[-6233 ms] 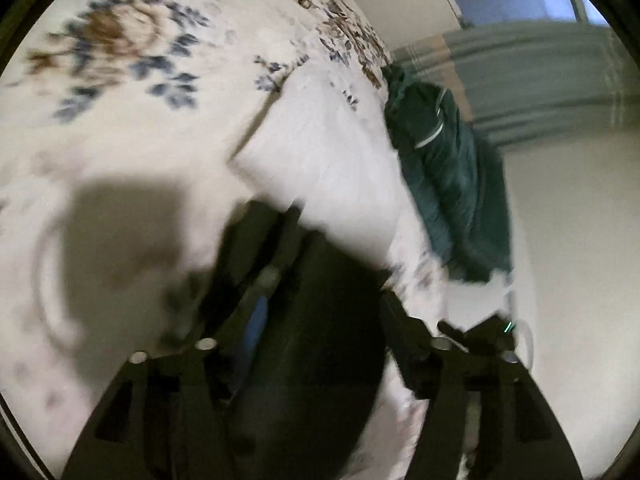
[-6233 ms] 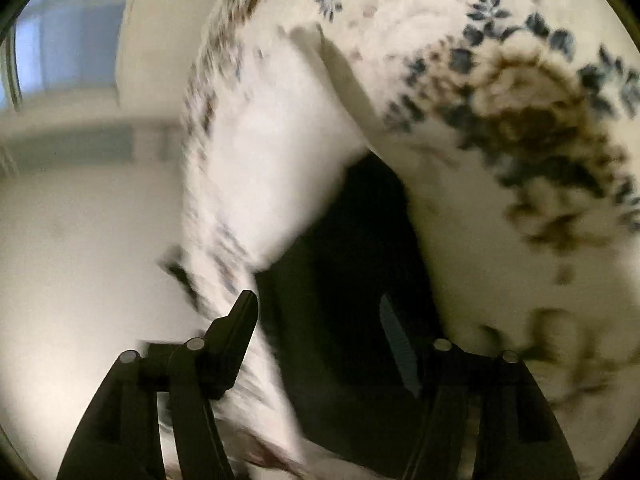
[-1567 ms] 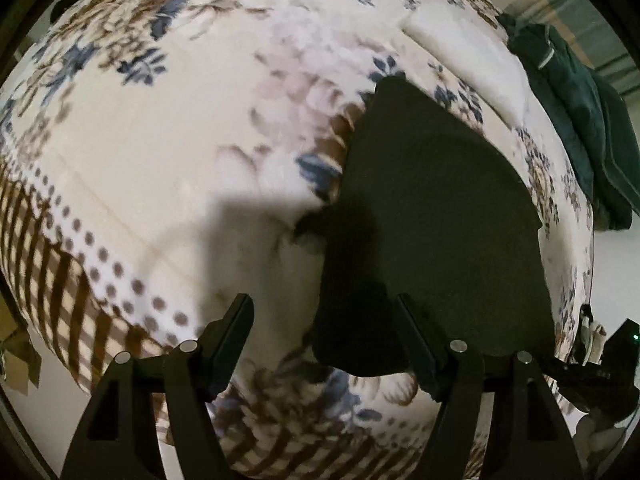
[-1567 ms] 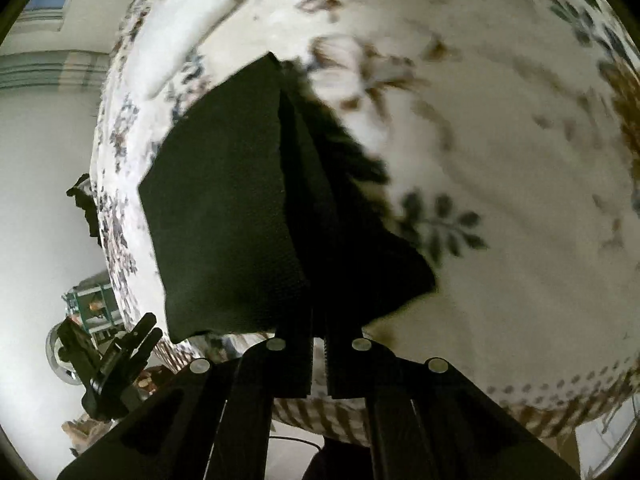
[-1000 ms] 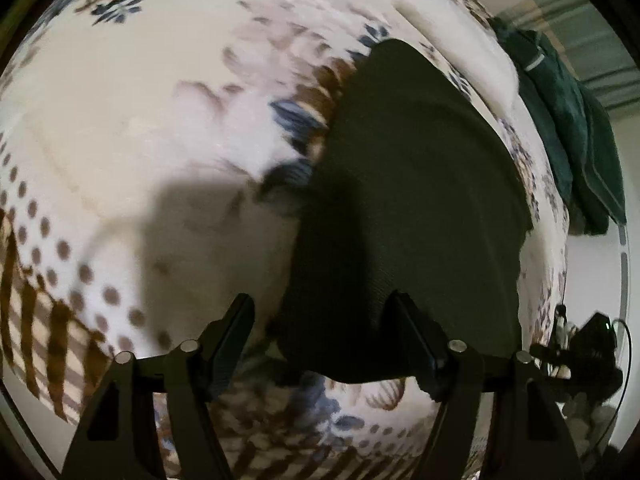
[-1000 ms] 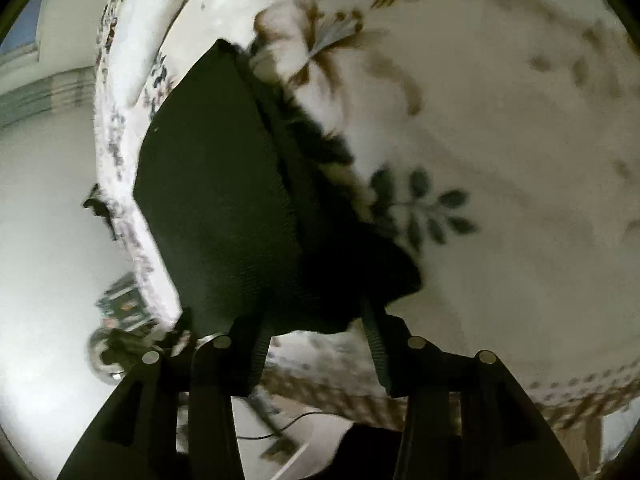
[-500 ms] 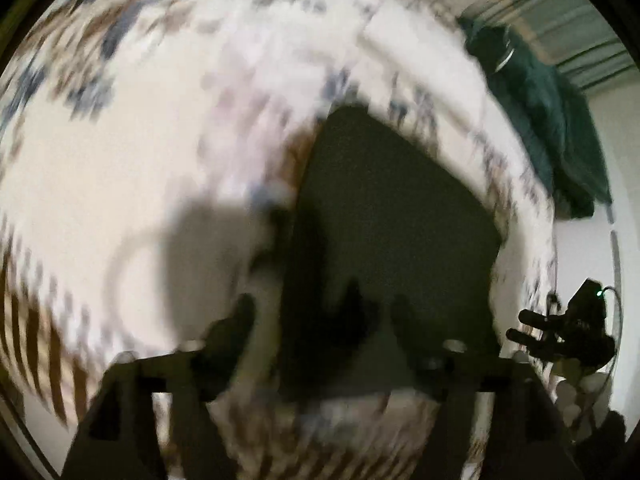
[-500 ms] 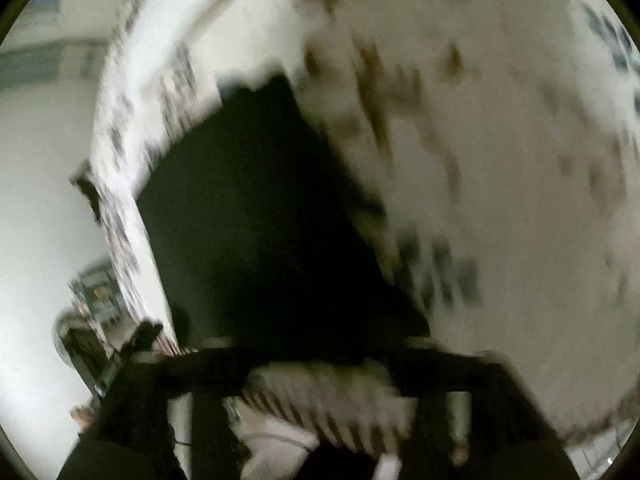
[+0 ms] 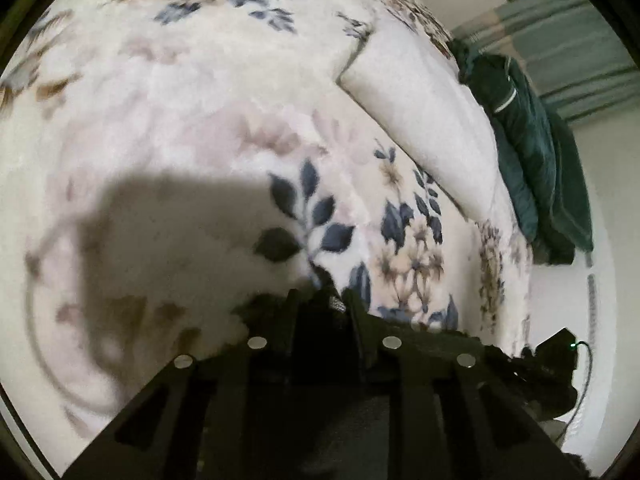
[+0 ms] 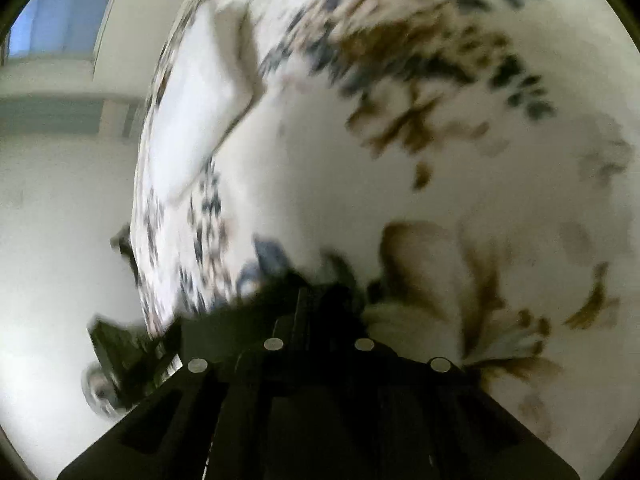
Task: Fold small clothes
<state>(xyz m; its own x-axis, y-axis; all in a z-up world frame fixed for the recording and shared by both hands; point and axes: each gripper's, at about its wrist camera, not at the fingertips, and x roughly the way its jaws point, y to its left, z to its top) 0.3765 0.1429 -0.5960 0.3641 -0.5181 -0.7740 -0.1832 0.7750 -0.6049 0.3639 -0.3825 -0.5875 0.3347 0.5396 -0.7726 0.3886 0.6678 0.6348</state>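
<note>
My left gripper [image 9: 322, 300] is shut on an edge of the dark garment [image 9: 332, 304], which bunches between the fingers and hangs below them, over the floral bed cover [image 9: 180, 128]. My right gripper [image 10: 320, 292] is shut on another edge of the same dark garment [image 10: 240, 320], held above the bed cover [image 10: 460, 160]. Most of the garment is hidden under both grippers. The right wrist view is blurred by motion.
A white pillow [image 9: 424, 120] lies at the far right of the bed, with a dark green jacket [image 9: 532, 152] beyond it at the bed's edge. The pillow also shows in the right wrist view [image 10: 188, 100]. A dark device on a stand [image 9: 556, 352] is beside the bed.
Both grippers were open over the flat dark garment; they have closed on its near edge and lifted it, so the bed cover ahead is now bare.
</note>
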